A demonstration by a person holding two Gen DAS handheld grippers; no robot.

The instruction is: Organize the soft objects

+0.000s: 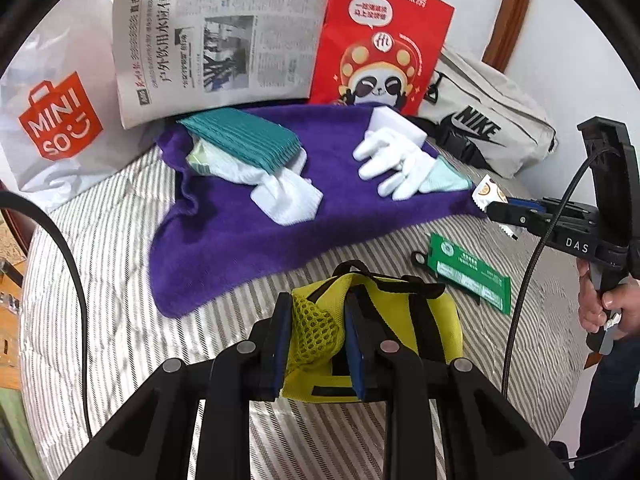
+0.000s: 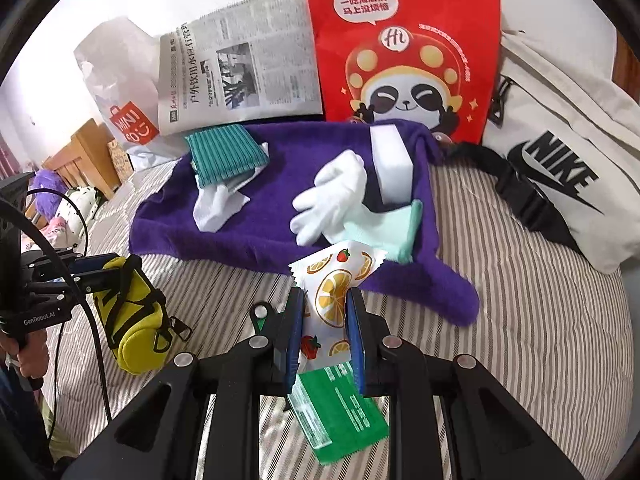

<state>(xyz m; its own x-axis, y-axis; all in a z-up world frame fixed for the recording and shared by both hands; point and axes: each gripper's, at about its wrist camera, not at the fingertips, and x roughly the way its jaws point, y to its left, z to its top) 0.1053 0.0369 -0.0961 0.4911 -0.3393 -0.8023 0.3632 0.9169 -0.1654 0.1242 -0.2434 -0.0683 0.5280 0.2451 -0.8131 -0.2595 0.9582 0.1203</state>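
My left gripper (image 1: 316, 344) is shut on a yellow mesh pouch (image 1: 384, 320) with black straps, held just above the striped bedding; the right wrist view shows the same pouch (image 2: 134, 320) at the left. My right gripper (image 2: 326, 328) is shut on a white fruit-print packet (image 2: 338, 284); the left wrist view shows that packet (image 1: 486, 192) at the purple towel's right corner. The purple towel (image 1: 248, 232) carries a teal striped cloth (image 1: 244, 140), a white sock (image 1: 288, 196), a white glove (image 1: 388, 164), a white sponge block (image 1: 396, 124) and a mint cloth (image 1: 444, 176).
A green packet (image 1: 472, 272) lies on the striped bedding (image 1: 120, 320), under my right gripper (image 2: 344, 416). Behind the towel stand a white Miniso bag (image 1: 56, 120), a newspaper (image 1: 216, 44), a red paper bag (image 1: 380, 36) and a grey Nike bag (image 1: 488, 124).
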